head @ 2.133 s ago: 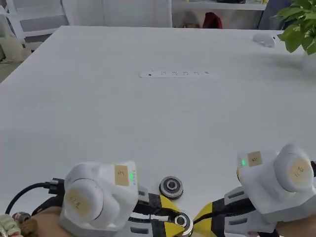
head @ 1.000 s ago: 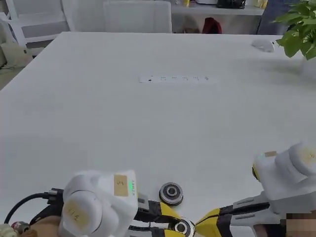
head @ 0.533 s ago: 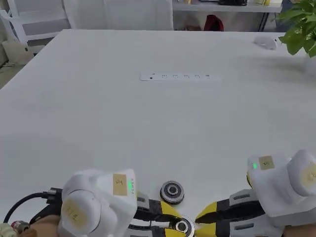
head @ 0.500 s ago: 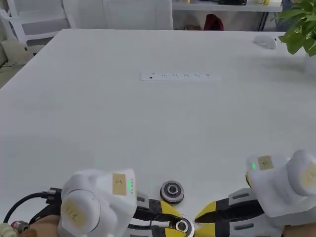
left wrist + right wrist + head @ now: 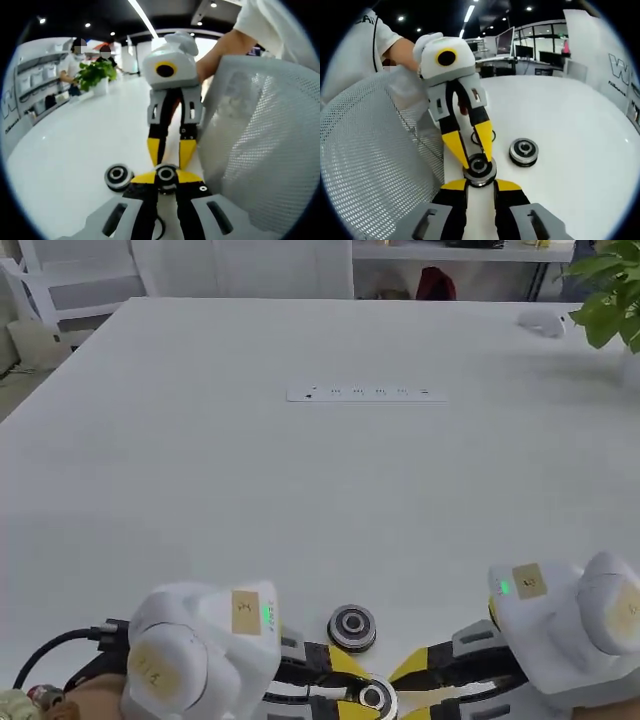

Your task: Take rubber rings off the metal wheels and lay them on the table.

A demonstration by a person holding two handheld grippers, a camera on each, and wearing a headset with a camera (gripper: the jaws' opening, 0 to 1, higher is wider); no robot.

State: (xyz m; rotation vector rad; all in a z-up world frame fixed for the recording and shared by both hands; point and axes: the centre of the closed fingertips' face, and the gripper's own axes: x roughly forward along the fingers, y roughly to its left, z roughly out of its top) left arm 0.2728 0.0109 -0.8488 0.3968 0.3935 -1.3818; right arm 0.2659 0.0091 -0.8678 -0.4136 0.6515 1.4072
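Two grippers meet at one wheel near the table's front edge.
The left gripper pinches a small metal wheel between its yellow tips. The right gripper faces it head-on, jaws a little apart, tips at the same wheel; I cannot tell whether they grip it. A second wheel lies flat on the white table, just beside the held one.

The left tool and right tool share white rounded housings, black jaws tipped yellow, tan stickers and green lights. A black cable sits lower left. The person wears a white short sleeve.
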